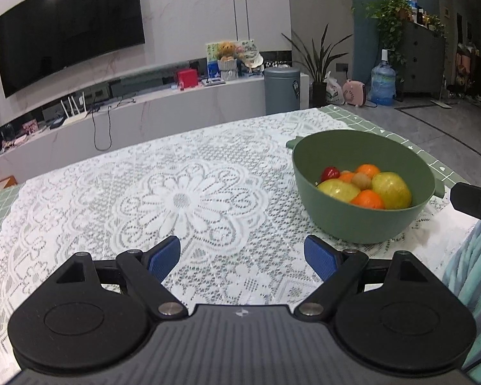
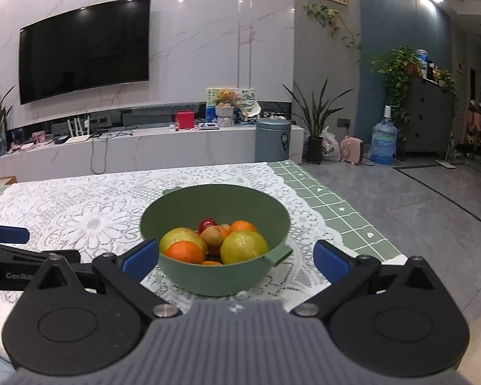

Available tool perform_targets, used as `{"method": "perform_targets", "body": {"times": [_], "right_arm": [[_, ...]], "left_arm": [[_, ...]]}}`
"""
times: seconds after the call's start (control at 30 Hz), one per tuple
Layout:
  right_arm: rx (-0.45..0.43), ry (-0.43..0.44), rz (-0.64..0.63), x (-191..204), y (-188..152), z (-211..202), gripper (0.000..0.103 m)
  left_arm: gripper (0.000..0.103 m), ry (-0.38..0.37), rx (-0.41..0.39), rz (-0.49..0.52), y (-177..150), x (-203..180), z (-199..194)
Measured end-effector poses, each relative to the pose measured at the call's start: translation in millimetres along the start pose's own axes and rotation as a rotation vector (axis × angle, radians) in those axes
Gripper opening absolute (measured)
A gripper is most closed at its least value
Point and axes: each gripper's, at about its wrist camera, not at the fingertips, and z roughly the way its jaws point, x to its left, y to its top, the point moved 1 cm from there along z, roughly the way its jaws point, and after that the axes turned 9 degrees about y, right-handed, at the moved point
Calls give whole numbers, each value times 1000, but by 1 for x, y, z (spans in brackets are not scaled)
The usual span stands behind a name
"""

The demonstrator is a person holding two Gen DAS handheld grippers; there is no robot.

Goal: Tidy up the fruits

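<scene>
Both sets of jaws are sitting wide apart right now, gripping nothing. The left gripper (image 1: 242,258) is hovering over bare lace tablecloth (image 1: 182,199), blue pads spread with just the flower pattern between them. The right gripper (image 2: 236,258) is pointing straight at the green bowl (image 2: 215,276), its spread fingers sitting either side of the bowl's near wall, not touching it as far as I can tell.

All the fruit is lying piled in that bowl: two yellow-green fruits (image 2: 244,246), a few oranges (image 2: 184,252), a small red fruit (image 2: 207,224) at the back and a pale round one (image 2: 212,235) in the middle. The bowl is standing on the table toward its right side, near the green checked cloth (image 2: 330,205) peeking out under the lace. In the left view it's sitting off to the right of the left gripper.
</scene>
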Motion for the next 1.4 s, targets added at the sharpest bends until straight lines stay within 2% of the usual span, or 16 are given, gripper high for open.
{"method": "perform_targets", "body": {"times": [0.27, 1.4], "right_arm": [[14, 35, -47, 11, -3, 4, 99], [35, 48, -23, 4, -1, 9, 99]], "left_arm": [[102, 11, 14, -18, -1, 7, 1], [102, 20, 17, -23, 1, 9, 0]]}}
